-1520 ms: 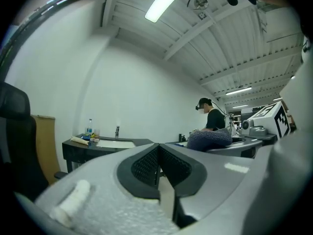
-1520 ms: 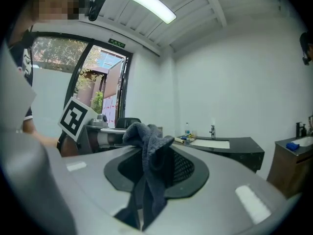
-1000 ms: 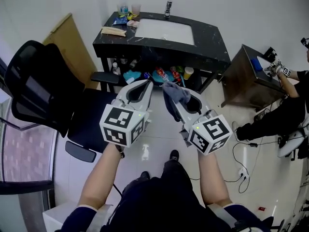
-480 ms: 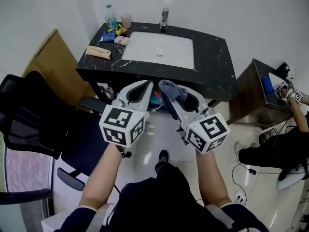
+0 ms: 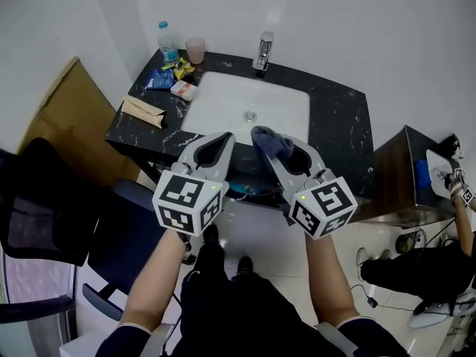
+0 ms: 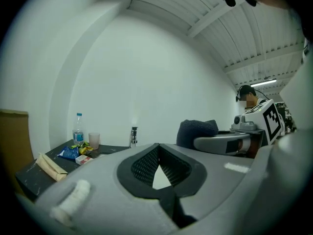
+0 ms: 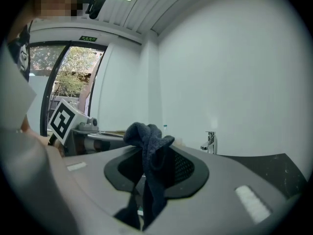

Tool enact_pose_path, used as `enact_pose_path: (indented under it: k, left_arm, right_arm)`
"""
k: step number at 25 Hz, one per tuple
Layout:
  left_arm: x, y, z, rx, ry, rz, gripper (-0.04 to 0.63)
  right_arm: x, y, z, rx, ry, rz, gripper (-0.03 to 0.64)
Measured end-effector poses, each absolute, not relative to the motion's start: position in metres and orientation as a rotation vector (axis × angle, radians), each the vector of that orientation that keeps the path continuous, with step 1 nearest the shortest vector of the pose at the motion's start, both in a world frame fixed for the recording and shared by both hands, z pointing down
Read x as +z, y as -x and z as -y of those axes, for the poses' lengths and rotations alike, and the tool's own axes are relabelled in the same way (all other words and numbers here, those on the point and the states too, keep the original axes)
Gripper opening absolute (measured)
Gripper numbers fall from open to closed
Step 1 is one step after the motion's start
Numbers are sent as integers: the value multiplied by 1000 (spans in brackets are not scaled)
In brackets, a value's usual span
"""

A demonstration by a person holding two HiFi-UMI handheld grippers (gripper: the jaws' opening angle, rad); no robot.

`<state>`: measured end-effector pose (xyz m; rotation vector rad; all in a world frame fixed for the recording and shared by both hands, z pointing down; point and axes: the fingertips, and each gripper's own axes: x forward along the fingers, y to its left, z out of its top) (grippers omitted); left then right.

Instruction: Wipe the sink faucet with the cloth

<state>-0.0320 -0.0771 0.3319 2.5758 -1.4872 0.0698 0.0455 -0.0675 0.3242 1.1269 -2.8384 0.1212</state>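
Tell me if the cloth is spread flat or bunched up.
Bunched up: the cloth is a crumpled wad clamped in the right gripper, a narrow strip trailing between its jaws.

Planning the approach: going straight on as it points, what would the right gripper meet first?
Probably the white wall just left of the faucet, after crossing above the sink basin; height and depth are unclear.

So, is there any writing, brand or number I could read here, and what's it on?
No text reads clearly.
Green sign above the glass door: too small to read.
Water bottle label: blurred.
Snack packets on the counter: print too small.
Marker cubes: square black-and-white patterns, no letters.
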Motion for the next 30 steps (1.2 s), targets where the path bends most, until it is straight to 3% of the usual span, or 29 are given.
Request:
enact_pose_path:
  k: [16, 30]
  left_arm:
    - [379, 37, 269, 80, -2617, 1169, 2]
    - [398, 0, 396, 261, -2574, 1367, 2]
  right_arm:
    - [361, -32, 252, 176, -1366, 2591, 107]
    - [307, -56, 434, -88, -1202, 2796, 107]
